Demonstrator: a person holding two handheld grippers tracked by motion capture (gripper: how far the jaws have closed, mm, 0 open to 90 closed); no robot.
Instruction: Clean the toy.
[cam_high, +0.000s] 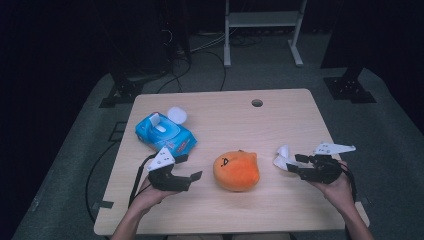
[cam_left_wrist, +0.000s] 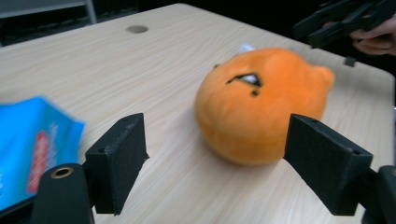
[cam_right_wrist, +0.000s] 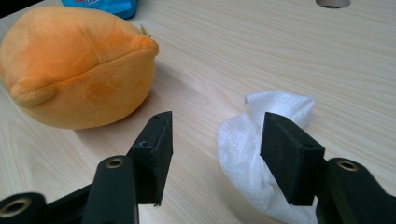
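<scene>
Now: wipe (cam_right_wrist: 261, 158) lies crumpled on table (cam_high: 280, 210), right of plush (cam_high: 236, 171).
Right gripper (cam_right_wrist: 215, 154) jaws stand apart, one pad touching the wipe, nothing clamped; left gripper (cam_left_wrist: 215, 163) jaws apart, empty, facing the plush near the pack (cam_high: 165, 132). Risk: closing off-centre may pinch only a fold, dropping the wipe.

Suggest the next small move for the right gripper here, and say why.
Probably close the right gripper on the white wipe. Its jaws stand open with one jaw against the crumpled wipe, which lies loose on the table beside the orange plush toy. The left gripper, also open, points at the toy without touching it.
</scene>
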